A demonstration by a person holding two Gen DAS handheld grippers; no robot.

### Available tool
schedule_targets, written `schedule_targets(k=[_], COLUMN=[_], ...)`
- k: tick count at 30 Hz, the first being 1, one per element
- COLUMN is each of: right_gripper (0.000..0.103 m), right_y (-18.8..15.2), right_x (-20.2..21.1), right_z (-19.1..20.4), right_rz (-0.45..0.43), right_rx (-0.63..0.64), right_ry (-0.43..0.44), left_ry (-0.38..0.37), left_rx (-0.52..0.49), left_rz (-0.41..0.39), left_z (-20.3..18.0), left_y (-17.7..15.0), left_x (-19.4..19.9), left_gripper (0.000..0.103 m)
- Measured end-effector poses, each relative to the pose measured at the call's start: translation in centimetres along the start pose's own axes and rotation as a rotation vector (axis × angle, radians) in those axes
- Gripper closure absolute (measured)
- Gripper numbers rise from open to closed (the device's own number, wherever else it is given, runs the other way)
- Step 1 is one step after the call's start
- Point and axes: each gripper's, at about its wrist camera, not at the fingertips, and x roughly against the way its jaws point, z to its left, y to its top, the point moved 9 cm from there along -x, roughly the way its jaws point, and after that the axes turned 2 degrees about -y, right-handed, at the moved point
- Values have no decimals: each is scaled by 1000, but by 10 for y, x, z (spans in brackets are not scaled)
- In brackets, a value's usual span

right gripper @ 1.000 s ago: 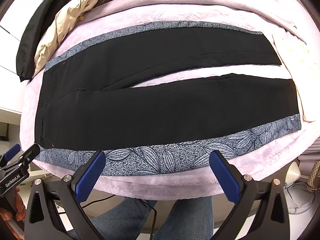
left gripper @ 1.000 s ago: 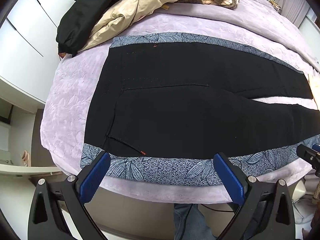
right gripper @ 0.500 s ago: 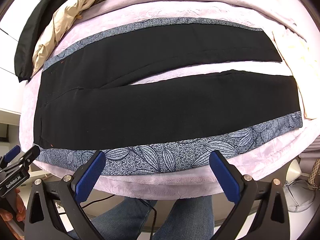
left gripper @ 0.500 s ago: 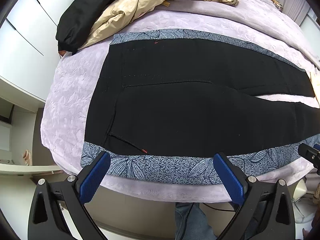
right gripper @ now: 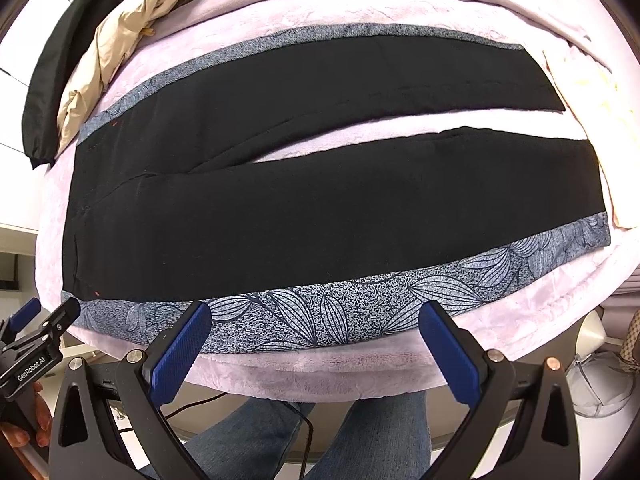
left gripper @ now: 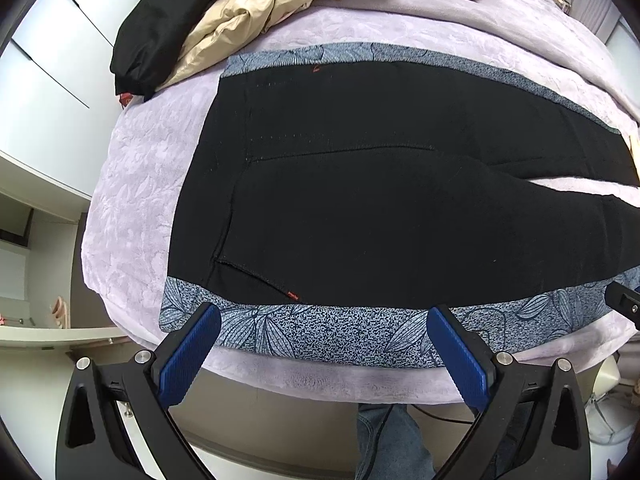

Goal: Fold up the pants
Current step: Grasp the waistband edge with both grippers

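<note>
Black pants with blue leaf-print side stripes lie flat on a lilac bed cover, waistband to the left, both legs stretched to the right. In the right wrist view the pants show a narrow gap between the two legs. My left gripper hovers open over the near printed stripe by the waist end. Further along the near leg, my right gripper is open above the same stripe. Neither touches the cloth.
A beige jacket and a black garment are heaped at the bed's far left. White cupboards stand to the left. A cream cloth lies past the leg cuffs. A person's jeans-clad legs stand at the bed's near edge.
Both grippers have moved closer to the bed's near edge and the printed stripe; the pants have not moved. Jaws stay open.
</note>
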Motion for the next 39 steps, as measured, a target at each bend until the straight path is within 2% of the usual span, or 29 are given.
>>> schedule_targets(k=[13,20,22,23,27,28,30,31,34,39], right_gripper=[0,0,0,0,0,5,27,41,41,41], right_y=[1,1,1,1,-7,-12,-25,-34,-52,-63], right_x=[-13,-14,-14,-15,-15,-17,-28,-37,-58,-78], right_z=[-4,0,3,8,31,38,47,50,46,34], right_rz=[16,8,3,-2,18,38,109,154,210,204], right_rx=[-11,-33,-37,-41,-48,-51,-65,-81,-131,-252], right_ry=[2,51,92,140,411,490,604,643,678,724], left_ry=[-12,-11,-23,-32,-150,-180,-238,-267,-320,-339], left_rx=[10,16,27,36,126,140,171,186,240,279], left_rz=[26,28,17,8,-19,-16,-11,-1,25,49], left_z=[3,9,11,12,22,25,29,31,36,42], left_y=[-5,-4,-3,-2,-3,-4,-9,-12,-23,-39], left_x=[-17,-22,-23,-24,-32,-35,-40,-42,-48,-49], left_gripper=[0,0,0,0,0,1,17,17,17,17])
